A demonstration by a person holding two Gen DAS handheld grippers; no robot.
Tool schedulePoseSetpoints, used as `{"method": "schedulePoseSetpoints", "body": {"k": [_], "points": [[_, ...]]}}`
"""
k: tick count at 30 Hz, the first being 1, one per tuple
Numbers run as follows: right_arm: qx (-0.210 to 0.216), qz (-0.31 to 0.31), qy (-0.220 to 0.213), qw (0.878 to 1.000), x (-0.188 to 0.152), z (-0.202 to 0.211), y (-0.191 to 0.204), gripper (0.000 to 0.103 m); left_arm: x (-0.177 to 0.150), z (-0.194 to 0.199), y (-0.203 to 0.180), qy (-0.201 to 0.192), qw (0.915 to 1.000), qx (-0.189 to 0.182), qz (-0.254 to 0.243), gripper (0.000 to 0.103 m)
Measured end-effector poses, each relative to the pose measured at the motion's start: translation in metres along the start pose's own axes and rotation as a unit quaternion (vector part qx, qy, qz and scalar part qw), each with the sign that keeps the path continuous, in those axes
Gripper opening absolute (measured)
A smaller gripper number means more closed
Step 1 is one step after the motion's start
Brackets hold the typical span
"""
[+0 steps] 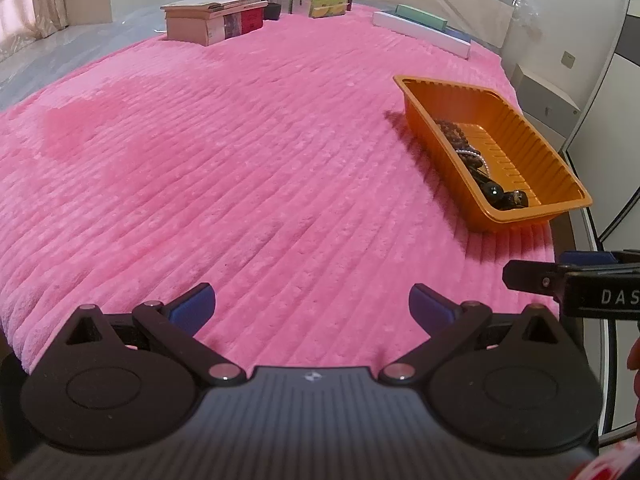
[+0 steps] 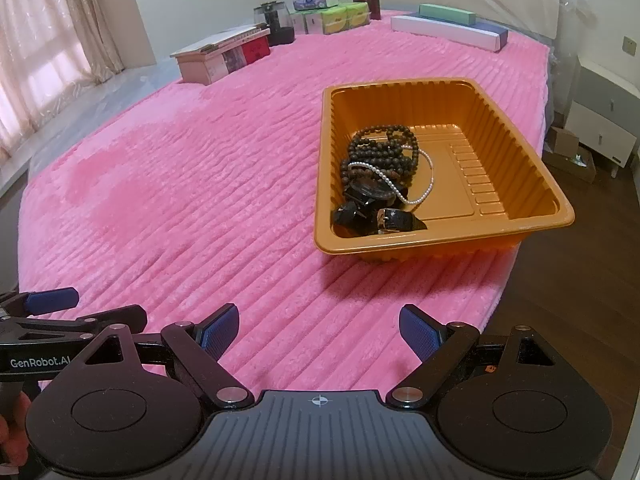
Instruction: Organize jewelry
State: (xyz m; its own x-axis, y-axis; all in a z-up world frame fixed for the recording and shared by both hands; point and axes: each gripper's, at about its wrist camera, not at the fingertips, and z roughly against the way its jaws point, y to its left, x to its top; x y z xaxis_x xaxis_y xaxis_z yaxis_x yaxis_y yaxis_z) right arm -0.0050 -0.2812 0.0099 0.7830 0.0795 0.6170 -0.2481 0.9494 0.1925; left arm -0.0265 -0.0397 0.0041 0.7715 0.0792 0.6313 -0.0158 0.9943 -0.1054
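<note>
Left gripper [image 1: 312, 306]: jaws wide apart, blue pads facing each other with nothing between them, held above the pink ribbed blanket [image 1: 240, 160] of the bed. Right gripper [image 2: 318, 330]: jaws likewise wide apart and empty, over the same blanket; the edge of the left gripper shows at 9 o'clock in this view, and the tip of the right gripper shows at 3 o'clock in the left wrist view, so the two tools sit side by side.

Orange plastic tray [image 2: 516, 152]: rests on the blanket at 1 o'clock from the right jaws, near the bed's right edge; from the left jaws it lies at 2 o'clock. Inside it, gathered toward the near left corner, lies the jewelry: a dark beaded necklace [image 2: 380, 152] heaped in coils, a white pearl strand [image 2: 424, 196] draped across and beside it, and a black strap with a buckle [image 2: 394, 220] against the near wall. The right half of the tray floor is bare.

Far end of the bed, 12 o'clock: a flat pink box [image 2: 216, 60], a dark glass jar [image 2: 276, 24], tissue packs [image 2: 332, 16] and long flat boxes [image 2: 452, 30]. Curtains [image 2: 44, 52] hang at 10 o'clock; a white nightstand [image 2: 600, 116] stands on the wooden floor at 2 o'clock.
</note>
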Motion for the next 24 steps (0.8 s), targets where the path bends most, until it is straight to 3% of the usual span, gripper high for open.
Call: {"method": "schedulePoseSetpoints", "body": {"k": [24], "points": [[0.0, 0.001, -0.001, 1.0, 0.0009, -0.0007, 0.0008, 0.087, 0.0023, 0.0011, -0.0013, -0.004, 1.0, 0.002, -0.002, 0.103]]}}
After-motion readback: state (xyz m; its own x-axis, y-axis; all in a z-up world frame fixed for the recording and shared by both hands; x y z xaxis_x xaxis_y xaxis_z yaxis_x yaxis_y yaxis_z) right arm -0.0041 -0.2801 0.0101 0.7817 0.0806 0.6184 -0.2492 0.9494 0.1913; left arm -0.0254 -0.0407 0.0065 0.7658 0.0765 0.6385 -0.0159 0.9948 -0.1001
